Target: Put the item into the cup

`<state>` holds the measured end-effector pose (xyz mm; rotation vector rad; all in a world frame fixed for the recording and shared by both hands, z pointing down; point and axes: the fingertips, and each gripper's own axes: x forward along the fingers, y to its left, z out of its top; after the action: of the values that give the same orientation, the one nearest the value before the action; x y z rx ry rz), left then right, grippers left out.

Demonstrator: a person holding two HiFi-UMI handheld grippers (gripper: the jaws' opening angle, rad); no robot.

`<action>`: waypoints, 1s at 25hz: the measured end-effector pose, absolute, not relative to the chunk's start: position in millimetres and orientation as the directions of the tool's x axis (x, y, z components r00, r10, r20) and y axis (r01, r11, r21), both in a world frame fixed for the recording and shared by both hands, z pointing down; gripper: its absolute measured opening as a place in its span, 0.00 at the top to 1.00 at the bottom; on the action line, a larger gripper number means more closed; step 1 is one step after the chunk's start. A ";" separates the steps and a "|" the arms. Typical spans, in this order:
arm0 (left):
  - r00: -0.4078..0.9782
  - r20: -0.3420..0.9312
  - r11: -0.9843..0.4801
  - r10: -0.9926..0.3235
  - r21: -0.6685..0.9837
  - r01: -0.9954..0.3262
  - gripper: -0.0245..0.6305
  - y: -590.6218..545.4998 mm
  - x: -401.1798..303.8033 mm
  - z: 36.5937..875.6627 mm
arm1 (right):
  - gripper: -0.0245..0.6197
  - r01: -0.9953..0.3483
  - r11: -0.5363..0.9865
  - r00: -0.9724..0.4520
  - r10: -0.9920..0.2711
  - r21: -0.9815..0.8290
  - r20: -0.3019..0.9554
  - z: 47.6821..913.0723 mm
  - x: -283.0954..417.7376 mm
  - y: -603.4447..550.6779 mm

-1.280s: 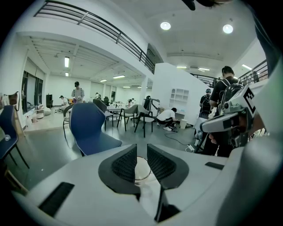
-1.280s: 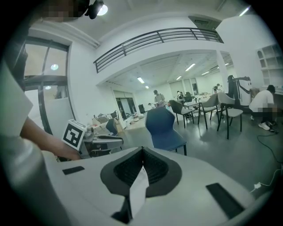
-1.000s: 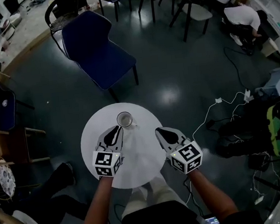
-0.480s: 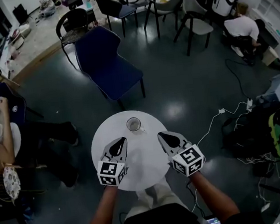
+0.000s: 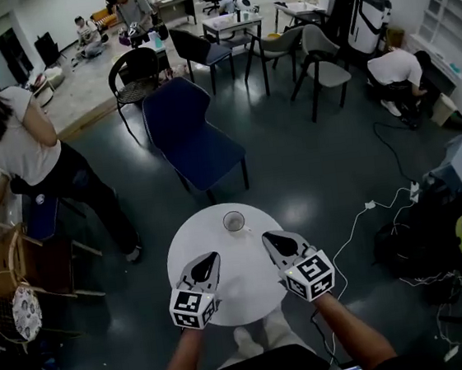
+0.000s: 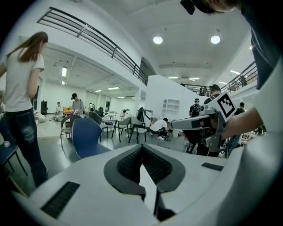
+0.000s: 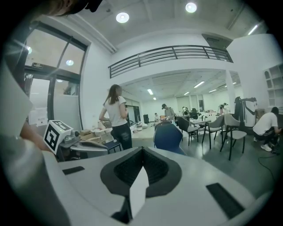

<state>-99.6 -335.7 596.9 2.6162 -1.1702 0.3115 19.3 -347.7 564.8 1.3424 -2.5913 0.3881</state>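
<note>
Head view: left gripper (image 5: 214, 257) jaws together, just closed, nothing between. Right gripper (image 5: 266, 237) jaws together, empty. Both over near half of round white table (image 5: 180, 265). Cup (image 5: 233, 221) upright near far rim, ahead of and between both tips, apart from them; contents unreadable. Bare tabletop between tips and cup. Blue chair (image 5: 197, 138) beyond far rim.

Left gripper view: left gripper (image 6: 142, 147) pads meeting, nothing held; open floor ahead.

Right gripper view: right gripper (image 7: 142, 149) pads meeting, empty.
</note>
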 end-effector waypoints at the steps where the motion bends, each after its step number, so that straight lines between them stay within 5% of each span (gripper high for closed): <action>1: 0.656 0.289 -0.645 -0.697 0.148 -0.750 0.94 -327.7 -102.9 592.8 | 0.94 -0.820 0.556 -0.570 -0.770 -0.135 0.287 559.8 13.7 -342.6; 25: 0.716 0.121 -0.705 -0.687 0.124 -0.698 0.94 -185.8 -174.0 508.5 | 0.94 -0.831 0.556 -0.550 -0.809 -0.035 0.210 491.6 -63.9 -215.4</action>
<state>-174.0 -185.8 508.5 2.7596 -1.1221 0.0988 -63.9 -215.4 491.6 1.3922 -2.6180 0.1937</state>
